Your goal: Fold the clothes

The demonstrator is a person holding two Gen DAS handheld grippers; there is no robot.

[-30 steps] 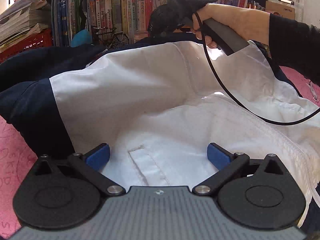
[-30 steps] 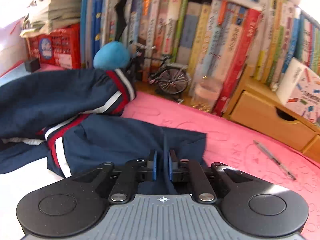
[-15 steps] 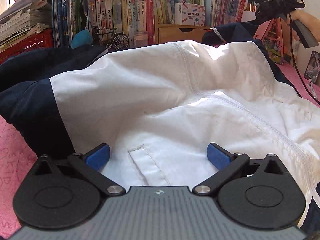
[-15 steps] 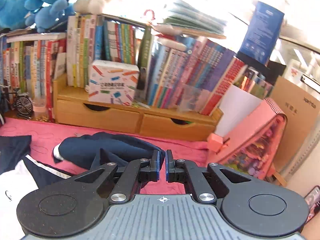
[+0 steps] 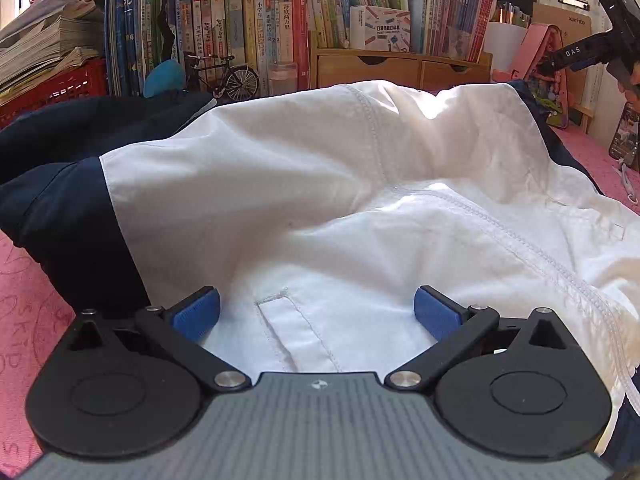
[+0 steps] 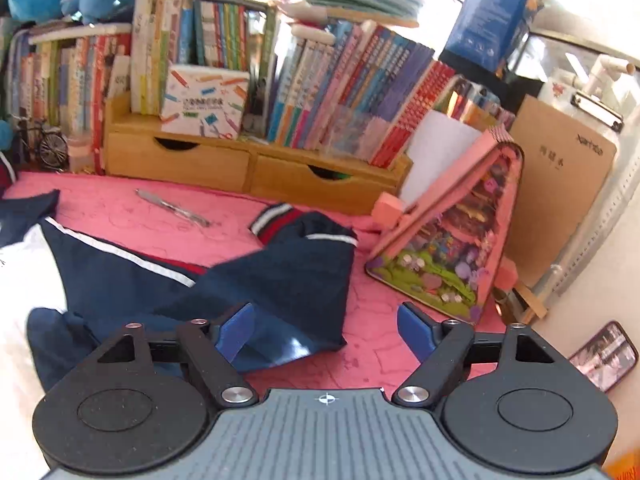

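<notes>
A navy jacket lies inside out on the pink mat [image 6: 160, 216], with its white lining [image 5: 320, 184] facing up and a navy panel [image 5: 60, 208] at the left. My left gripper [image 5: 316, 304] hovers open just over the lining, a small white tab between its blue pads. My right gripper [image 6: 326, 324] is to the right of the jacket with its jaws opening. The navy sleeve [image 6: 288, 276] with a red and white striped cuff [image 6: 276, 220] lies flat on the mat beneath the gripper, its edge under the left finger, and neither pad presses on it.
Books and wooden drawers [image 6: 240, 164] line the back. A pen [image 6: 172, 208] lies on the mat. A pink house-shaped toy [image 6: 452, 248] and a phone [image 6: 604, 356] are at the right. A model bicycle [image 5: 228, 76] and a red crate [image 5: 52, 84] stand at the back left.
My right gripper carried the sleeve from the back of the jacket out to the right, then opened and let it drop on the mat. The left gripper stayed put.
</notes>
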